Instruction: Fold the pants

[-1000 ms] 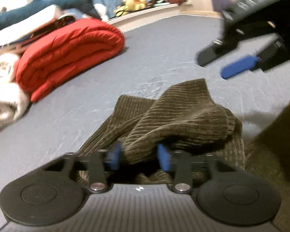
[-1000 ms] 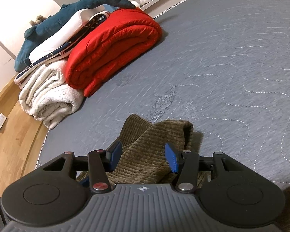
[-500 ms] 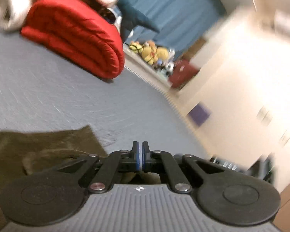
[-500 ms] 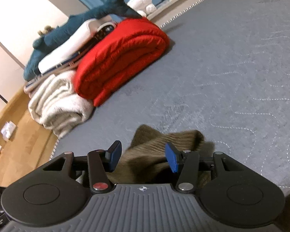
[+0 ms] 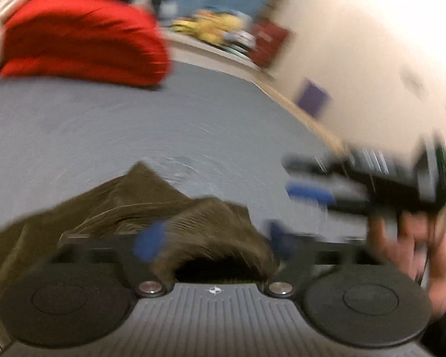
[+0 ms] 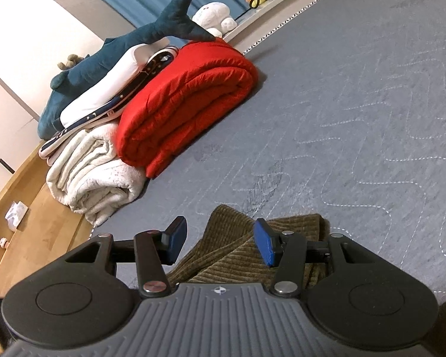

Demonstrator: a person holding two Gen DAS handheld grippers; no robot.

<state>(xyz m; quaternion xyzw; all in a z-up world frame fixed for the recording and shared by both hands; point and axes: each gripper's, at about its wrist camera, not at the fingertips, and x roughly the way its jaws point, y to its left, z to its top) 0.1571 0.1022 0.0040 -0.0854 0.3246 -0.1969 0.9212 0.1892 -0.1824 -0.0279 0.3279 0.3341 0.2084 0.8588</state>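
My left gripper (image 5: pixel 214 242): jaws just swung wide, pants (image 5: pixel 128 208) bunched between pads, none pressing; view blurred. My right gripper (image 6: pixel 220 242): half open, pads astride raised fold of pants (image 6: pixel 238 253), no squeeze visible. Pants: brown corduroy heap on grey bed (image 6: pixel 356 104), directly ahead of and beneath both grippers; long axis unclear, cloth too crumpled. Left gripper nearer bulk, by my judgement. Beyond: white blanket (image 6: pixel 95 175), red quilt (image 6: pixel 187 101), shark toy (image 6: pixel 104 62).

The left claw (image 5: pixel 214 242) has just sprung wide open over the pants (image 5: pixel 211 217).
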